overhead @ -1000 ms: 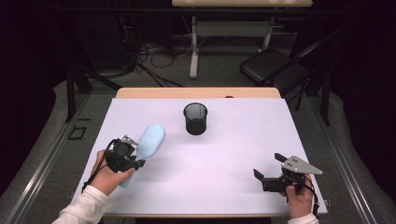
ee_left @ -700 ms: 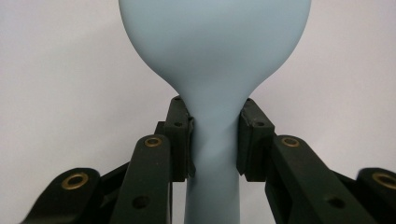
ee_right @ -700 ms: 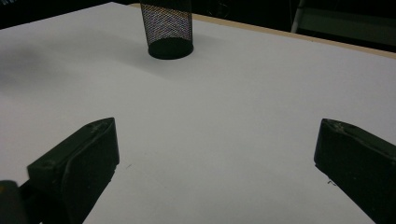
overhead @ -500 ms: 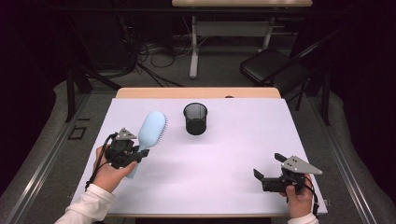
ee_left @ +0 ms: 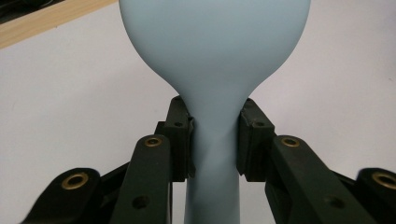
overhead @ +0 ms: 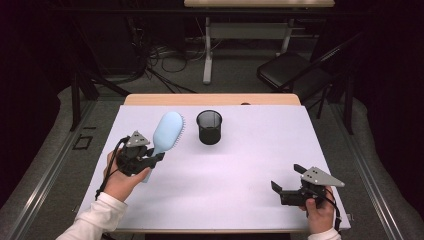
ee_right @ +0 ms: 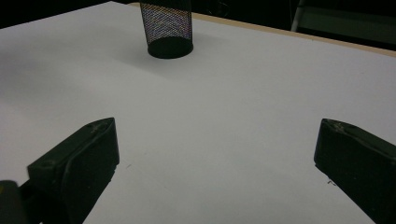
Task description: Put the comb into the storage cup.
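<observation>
hairbrush [overhead: 167, 131] clamped in left hand-held gripper [overhead: 151, 159]; mesh cup [overhead: 209, 127] just beside, apparently apart; right hand-held gripper [overhead: 286, 183] agape.

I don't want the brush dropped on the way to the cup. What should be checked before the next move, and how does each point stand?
1. Left hand-held gripper clamped on the hairbrush: ok, both pads press its neck just below the head.
2. Brush lifted off the table: ok, head raised and tilted toward the mesh cup.
3. Cup upright with its mouth open: ok.
4. Cup has nothing in it: cannot tell, the inside is dark.
5. Path from brush to cup unobstructed: ok, bare table between them.
6. Right hand-held gripper out of the way: ok, open at the near right edge.
</observation>
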Demonstrator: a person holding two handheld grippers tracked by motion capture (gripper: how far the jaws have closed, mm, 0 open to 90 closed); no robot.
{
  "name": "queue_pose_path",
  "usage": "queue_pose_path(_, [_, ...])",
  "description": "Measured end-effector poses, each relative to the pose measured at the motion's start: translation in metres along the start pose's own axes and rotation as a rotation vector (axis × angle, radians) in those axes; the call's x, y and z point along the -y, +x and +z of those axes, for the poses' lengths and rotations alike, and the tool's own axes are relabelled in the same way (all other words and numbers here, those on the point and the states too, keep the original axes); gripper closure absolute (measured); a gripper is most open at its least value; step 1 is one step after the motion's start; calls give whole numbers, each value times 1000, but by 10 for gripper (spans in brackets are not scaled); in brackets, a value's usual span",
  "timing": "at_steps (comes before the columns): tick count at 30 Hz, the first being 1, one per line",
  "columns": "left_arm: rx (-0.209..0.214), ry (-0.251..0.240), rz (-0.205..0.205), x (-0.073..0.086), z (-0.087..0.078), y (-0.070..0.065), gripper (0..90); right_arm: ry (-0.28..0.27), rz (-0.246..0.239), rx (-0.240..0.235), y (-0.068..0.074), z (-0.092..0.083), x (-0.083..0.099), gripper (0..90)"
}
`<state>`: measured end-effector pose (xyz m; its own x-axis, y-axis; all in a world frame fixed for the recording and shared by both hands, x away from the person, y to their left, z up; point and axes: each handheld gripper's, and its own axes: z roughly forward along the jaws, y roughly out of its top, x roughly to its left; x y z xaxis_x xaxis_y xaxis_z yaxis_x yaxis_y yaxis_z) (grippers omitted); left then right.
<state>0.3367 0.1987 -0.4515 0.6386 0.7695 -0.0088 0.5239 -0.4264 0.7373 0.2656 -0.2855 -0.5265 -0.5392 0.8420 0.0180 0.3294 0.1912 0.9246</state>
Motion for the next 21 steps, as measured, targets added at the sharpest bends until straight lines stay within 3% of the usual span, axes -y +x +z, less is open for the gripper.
queue_pose_path(8, [6,-63,18,-12,5,-3,700,10,1,-1,0,1,0,0])
queue_pose_path(21, [32,-155,3,-31,15,-10,700,9,-2,-8,2,3,0,0])
